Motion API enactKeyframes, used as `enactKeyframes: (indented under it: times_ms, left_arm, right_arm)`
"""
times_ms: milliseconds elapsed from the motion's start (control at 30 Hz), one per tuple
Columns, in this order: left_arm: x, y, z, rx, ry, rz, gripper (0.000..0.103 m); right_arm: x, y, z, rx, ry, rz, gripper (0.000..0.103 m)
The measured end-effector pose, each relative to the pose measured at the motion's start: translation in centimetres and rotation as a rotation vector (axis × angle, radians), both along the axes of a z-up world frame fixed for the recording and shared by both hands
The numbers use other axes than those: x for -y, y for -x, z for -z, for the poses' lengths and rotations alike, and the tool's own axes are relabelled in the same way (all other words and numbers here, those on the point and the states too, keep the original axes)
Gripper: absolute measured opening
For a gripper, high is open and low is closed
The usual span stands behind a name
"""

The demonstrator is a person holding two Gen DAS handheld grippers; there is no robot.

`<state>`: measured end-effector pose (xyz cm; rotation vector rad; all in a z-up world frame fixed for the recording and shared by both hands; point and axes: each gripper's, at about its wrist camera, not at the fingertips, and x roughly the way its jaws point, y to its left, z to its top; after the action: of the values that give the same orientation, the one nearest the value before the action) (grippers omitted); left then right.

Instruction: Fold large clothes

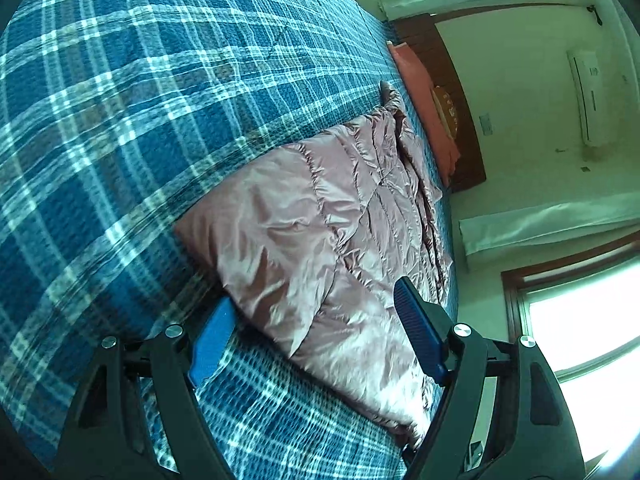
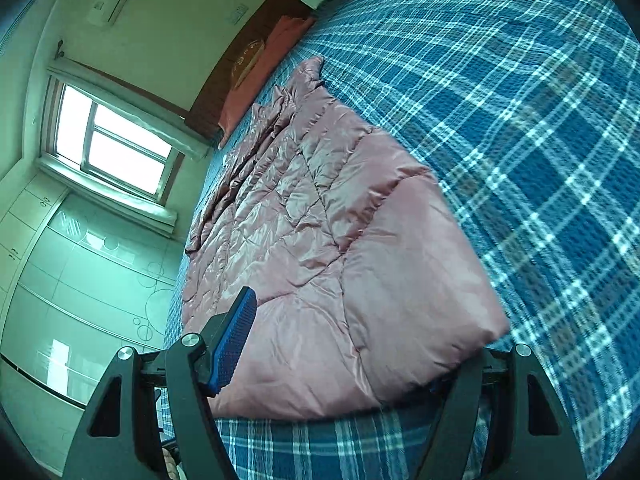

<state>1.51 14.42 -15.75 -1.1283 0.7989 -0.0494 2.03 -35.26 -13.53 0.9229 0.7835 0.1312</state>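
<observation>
A shiny pink quilted down coat point(image 1: 332, 216) lies stretched out on a blue plaid bed point(image 1: 120, 120). Its near hem end sits between the open fingers of my left gripper point(image 1: 316, 332); the left pad lies on the bedcover beside the hem, the right pad rests over the coat. In the right wrist view the same coat point(image 2: 340, 248) fills the middle. My right gripper point(image 2: 344, 360) is open around the hem's near edge; its left pad point(image 2: 234, 344) stands over the fabric and its right pad is hidden under the coat's corner.
An orange pillow point(image 1: 424, 100) lies against the dark wooden headboard point(image 1: 452, 92) at the far end. The bed's edge runs close beside the coat on the window side. A window point(image 2: 116, 148) and white wardrobe point(image 2: 72, 280) stand beyond it.
</observation>
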Motion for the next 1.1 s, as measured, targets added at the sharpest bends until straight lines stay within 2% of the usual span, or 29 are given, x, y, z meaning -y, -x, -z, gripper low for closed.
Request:
enactKeyframes:
  times_ms: [100, 300, 367, 467, 600, 733, 867, 933, 967, 1000, 1100]
  left_arm:
    - [-0.4, 0.3, -0.2, 0.007, 0.036, -0.020, 0.076]
    - [-2.5, 2.4, -0.3, -0.004, 0.028, -0.144, 0.076]
    - [-2.9, 2.2, -0.3, -0.010, -0.003, -0.151, 0.076]
    - [-3.8, 1.6, 0.3, -0.010, 0.008, -0.177, 0.076]
    - [-3.7, 0.5, 0.0, 0.007, -0.014, -0.140, 0.076]
    - [-1.9, -0.1, 0.1, 0.035, 0.047, -0.067, 0.075]
    - [-1.2, -0.9, 0.3, 0.028, -0.003, -0.057, 0.075]
    - [-0.4, -1.8, -0.1, 0.022, -0.056, -0.030, 0.075]
    - [0.0, -2.1, -0.3, 0.028, -0.069, -0.016, 0.070]
    - [0.6, -2.6, -0.3, 0.040, -0.067, 0.024, 0.057]
    - [1.9, -3.3, 0.0, 0.028, -0.065, 0.071, 0.050]
  right_arm:
    - [-0.1, -0.3, 0.0, 0.004, 0.002, 0.001, 0.069]
    - [0.4, 0.6, 0.3, 0.008, 0.001, -0.003, 0.069]
    - [0.5, 0.7, 0.4, 0.008, 0.005, -0.007, 0.069]
    - [0.4, 0.8, 0.4, 0.010, 0.013, -0.008, 0.069]
    - [-0.1, 0.8, 0.2, 0.011, 0.027, -0.008, 0.069]
    - [-0.4, 0.9, 0.2, 0.013, 0.044, -0.009, 0.069]
    - [-0.4, 0.8, 0.2, 0.013, 0.043, 0.003, 0.068]
    - [-0.4, 0.7, 0.2, 0.007, 0.054, 0.013, 0.062]
    - [-0.4, 0.7, 0.2, 0.000, 0.063, 0.014, 0.058]
    - [-0.3, 0.6, 0.3, -0.002, 0.064, 0.014, 0.055]
    - [-0.2, 0.4, 0.4, -0.008, 0.064, 0.012, 0.041]
